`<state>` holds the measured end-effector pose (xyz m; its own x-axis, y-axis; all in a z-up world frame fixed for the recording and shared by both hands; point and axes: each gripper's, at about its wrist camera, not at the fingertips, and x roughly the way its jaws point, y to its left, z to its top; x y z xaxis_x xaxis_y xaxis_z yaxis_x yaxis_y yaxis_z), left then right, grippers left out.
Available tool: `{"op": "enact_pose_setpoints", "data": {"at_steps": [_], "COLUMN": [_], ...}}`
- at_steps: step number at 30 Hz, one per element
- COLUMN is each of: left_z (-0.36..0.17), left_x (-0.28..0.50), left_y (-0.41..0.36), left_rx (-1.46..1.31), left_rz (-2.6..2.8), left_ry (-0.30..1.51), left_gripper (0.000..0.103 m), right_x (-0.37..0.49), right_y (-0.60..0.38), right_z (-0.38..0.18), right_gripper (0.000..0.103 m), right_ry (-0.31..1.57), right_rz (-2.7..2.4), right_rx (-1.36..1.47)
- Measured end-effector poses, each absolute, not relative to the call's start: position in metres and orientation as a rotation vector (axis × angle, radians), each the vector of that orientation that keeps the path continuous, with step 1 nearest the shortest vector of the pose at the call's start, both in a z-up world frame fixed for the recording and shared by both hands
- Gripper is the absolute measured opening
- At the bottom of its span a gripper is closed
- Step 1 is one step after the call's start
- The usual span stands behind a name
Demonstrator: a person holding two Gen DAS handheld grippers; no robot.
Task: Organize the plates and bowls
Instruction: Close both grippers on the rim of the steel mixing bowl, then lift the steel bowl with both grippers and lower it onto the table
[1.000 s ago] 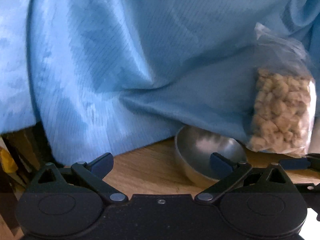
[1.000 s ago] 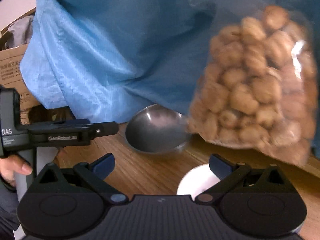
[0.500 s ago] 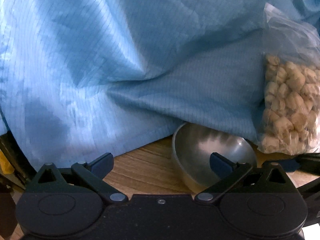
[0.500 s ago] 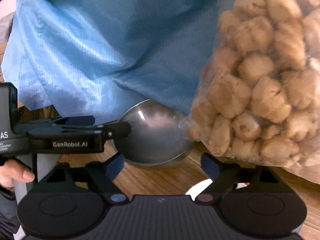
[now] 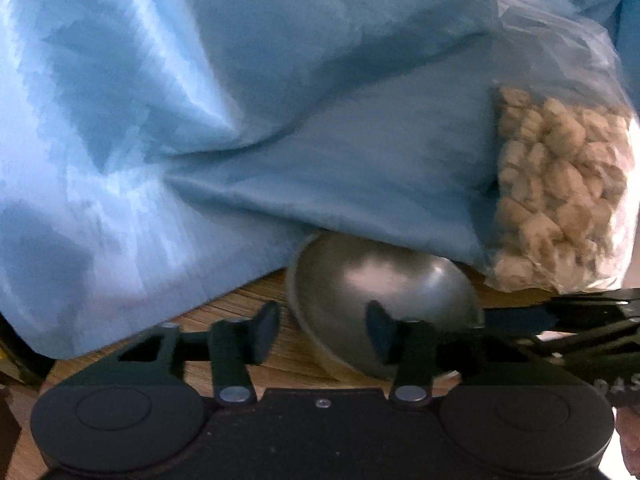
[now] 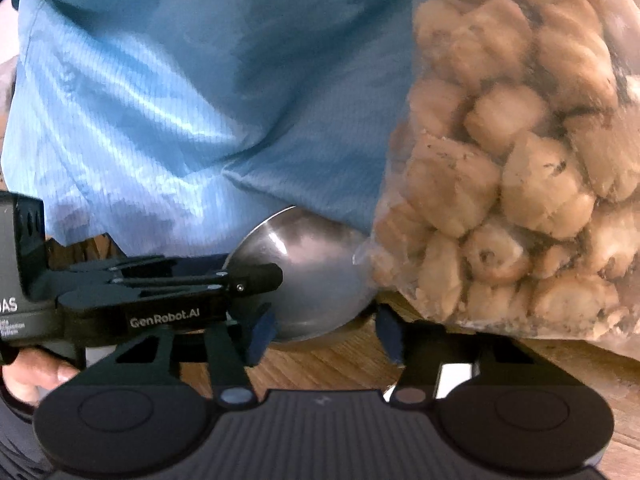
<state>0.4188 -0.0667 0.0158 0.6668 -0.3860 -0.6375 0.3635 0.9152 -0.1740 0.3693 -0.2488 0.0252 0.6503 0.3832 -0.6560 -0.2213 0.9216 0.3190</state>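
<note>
Steel bowl (image 5: 380, 292) sits on wooden tabletop (image 5: 256, 300), half under blue cloth (image 5: 240, 120) beside snack bag (image 5: 560, 184); prob. light, stiff & slick, so take thin rim; left tongs (image 5: 320, 336) straddle near rim, right tongs (image 6: 324, 336) just short, both have just been narrowing, nothing gripped.

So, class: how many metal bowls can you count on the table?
1. The metal bowl sits on the wooden table, partly under the blue cloth, beside the bag of snacks. The cloth may hide more.

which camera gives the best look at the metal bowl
The left wrist view: the metal bowl shows its hollow and near rim. In the right wrist view, the left gripper crosses its left edge.
</note>
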Motion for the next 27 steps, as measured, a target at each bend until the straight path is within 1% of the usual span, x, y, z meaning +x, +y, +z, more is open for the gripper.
{"op": "enact_pose_setpoints", "data": {"at_steps": [2,4,7,12,16,19,21,22,23,27], "left_z": [0.014,0.014,0.014,0.014,0.015,0.014,0.017,0.018,0.019,0.026], "left_x": [0.419,0.420,0.421,0.410,0.403,0.393,0.387,0.383,0.378,0.369], "left_y": [-0.069,-0.068,-0.063,-0.060,-0.057,-0.057,-0.053,-0.050,-0.046,-0.039], "left_rx": [-0.030,-0.033,-0.054,-0.049,-0.056,-0.068,-0.056,-0.056,-0.064,-0.076], "left_rz": [-0.412,-0.395,-0.387,-0.361,-0.345,-0.330,-0.313,-0.311,-0.310,-0.300], "left_ry": [0.724,0.729,0.732,0.720,0.716,0.717,0.701,0.693,0.689,0.689], "left_gripper": [0.045,0.034,0.025,0.025,0.024,0.022,0.019,0.019,0.019,0.019], "right_x": [0.370,0.371,0.370,0.372,0.370,0.368,0.364,0.362,0.359,0.352], "right_y": [-0.252,-0.253,-0.253,-0.244,-0.239,-0.237,-0.235,-0.234,-0.233,-0.228], "right_z": [0.024,0.023,0.022,0.020,0.020,0.019,0.019,0.019,0.019,0.019], "right_gripper": [0.053,0.052,0.053,0.052,0.049,0.044,0.034,0.032,0.030,0.030], "right_ry": [0.794,0.796,0.804,0.815,0.821,0.837,0.839,0.838,0.841,0.839], "right_rz": [0.338,0.333,0.335,0.352,0.361,0.362,0.361,0.364,0.368,0.372], "right_rx": [0.227,0.233,0.227,0.218,0.206,0.220,0.211,0.200,0.199,0.208]}}
